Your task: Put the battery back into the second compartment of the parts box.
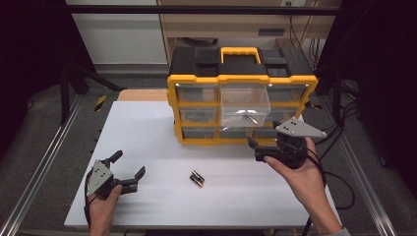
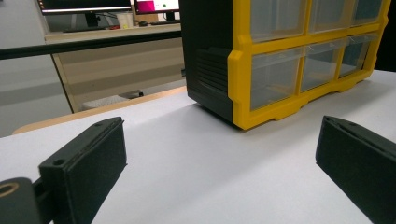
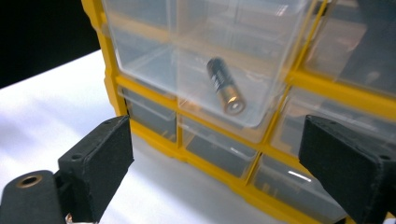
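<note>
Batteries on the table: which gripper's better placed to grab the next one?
Left, probably. The left gripper sits open at table level beside the batteries; the right gripper is open up by the pulled-out drawer.

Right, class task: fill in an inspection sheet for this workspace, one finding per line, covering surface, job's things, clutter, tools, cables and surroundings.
Surface: white table, flat and bare around the work.
Job's things: yellow and black drawer cabinet at the far side; its top middle drawer pulled out with one battery inside; two batteries lying together on the table.
Clutter: nothing seen.
Tools: left tool open, resting low on the table, holding nothing; right tool open, empty, in front of the cabinet below the open drawer.
Cables: black cable trailing off the right edge.
Surroundings: metal frame rails, grey floor, wooden desk with monitors behind.
</note>
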The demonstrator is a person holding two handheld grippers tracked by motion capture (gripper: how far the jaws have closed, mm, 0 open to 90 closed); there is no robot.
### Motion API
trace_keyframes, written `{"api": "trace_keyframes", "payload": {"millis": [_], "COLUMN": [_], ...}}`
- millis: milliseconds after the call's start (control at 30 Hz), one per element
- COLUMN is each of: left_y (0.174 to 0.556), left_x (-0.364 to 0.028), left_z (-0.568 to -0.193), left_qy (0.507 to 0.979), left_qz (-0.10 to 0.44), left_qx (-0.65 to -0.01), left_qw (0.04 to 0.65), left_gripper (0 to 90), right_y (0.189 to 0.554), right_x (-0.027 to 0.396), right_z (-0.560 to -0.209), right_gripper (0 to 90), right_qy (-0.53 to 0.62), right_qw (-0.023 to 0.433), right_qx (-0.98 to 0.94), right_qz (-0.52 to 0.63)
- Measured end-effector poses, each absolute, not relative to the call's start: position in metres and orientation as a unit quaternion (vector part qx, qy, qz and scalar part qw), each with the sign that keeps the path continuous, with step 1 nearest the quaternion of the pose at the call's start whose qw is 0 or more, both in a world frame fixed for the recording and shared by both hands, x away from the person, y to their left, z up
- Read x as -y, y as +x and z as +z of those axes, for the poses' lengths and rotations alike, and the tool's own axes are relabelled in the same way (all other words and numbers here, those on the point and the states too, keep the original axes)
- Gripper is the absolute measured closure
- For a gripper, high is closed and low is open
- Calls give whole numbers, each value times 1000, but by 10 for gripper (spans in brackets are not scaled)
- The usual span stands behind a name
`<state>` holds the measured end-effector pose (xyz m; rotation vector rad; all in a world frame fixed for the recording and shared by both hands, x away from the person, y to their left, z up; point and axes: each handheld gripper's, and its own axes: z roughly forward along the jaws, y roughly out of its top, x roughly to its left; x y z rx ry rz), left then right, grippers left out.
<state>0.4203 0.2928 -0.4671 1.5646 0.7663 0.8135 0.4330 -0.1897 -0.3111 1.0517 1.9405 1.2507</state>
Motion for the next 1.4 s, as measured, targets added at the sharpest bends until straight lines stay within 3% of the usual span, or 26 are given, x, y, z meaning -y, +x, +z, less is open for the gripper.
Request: {"api": "trace_keyframes", "payload": {"millis": [1400], "left_y": [420], "left_x": [-294], "left_z": [-466], "left_qy": [666], "left_qz": [349], "left_qx": [-322], "left_qw": [576], "left_gripper": [10], "right_y": [449], "right_x": [147], "right_z": [-387], "right_gripper": [67], "right_qy": [401], "right_qw": [218], "right_qx": [-778], "right_qz": [431]}}
